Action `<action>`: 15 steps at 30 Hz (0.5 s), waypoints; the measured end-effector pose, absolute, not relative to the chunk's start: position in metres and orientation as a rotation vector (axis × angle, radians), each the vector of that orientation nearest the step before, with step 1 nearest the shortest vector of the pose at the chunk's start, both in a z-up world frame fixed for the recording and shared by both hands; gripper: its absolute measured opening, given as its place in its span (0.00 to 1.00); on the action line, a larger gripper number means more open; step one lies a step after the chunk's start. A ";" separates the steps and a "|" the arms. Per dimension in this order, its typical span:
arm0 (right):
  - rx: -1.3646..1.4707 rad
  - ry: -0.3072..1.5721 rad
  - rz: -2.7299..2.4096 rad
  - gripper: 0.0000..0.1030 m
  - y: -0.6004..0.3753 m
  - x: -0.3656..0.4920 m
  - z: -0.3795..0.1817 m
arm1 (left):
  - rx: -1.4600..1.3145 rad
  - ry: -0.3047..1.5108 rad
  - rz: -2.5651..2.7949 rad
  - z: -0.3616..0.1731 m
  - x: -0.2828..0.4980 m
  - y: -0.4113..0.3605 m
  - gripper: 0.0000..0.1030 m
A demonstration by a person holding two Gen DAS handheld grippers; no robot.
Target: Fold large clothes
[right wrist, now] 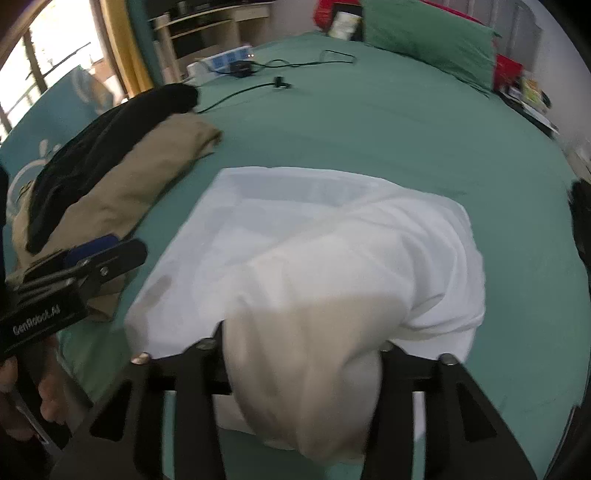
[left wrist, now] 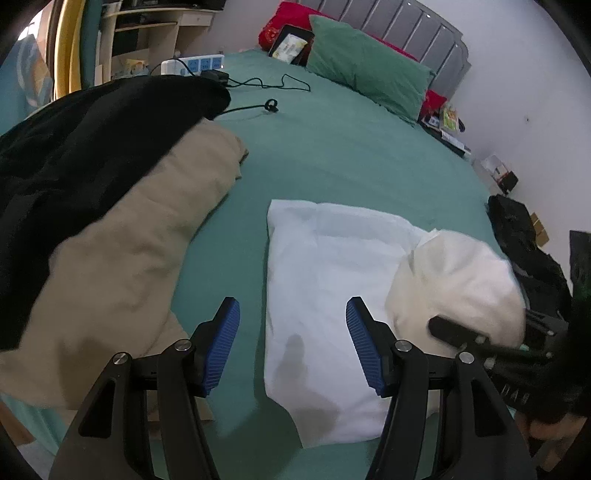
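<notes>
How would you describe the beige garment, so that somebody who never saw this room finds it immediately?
Start from the large bed with the green sheet. On its left side lies a pile of two garments; the beige garment is the lower one, partly under a black garment. Its sandy colour separates it from the black one above and from the white garment in the middle of the bed.

Domestic bedroom, indicated by a bed (left wrist: 332, 155) covered with a green sheet ahead of the fingers, a green pillow (left wrist: 365, 70) against a padded grey headboard (left wrist: 413, 26), shelving (left wrist: 155, 29) beyond, clothes heaped left of the fingers.
</notes>
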State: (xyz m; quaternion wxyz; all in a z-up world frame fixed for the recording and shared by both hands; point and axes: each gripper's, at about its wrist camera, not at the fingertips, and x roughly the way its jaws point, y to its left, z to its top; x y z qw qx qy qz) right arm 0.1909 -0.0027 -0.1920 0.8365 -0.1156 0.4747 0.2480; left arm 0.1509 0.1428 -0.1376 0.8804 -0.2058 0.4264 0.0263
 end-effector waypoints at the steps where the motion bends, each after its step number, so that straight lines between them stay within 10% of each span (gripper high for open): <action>1: -0.239 1.004 0.559 0.53 0.001 0.190 -0.191 | -0.433 0.883 0.053 -0.136 0.151 0.144 0.61; 15: -0.108 1.026 0.873 0.66 0.011 0.159 -0.174 | -0.438 0.863 0.101 -0.116 0.139 0.158 0.61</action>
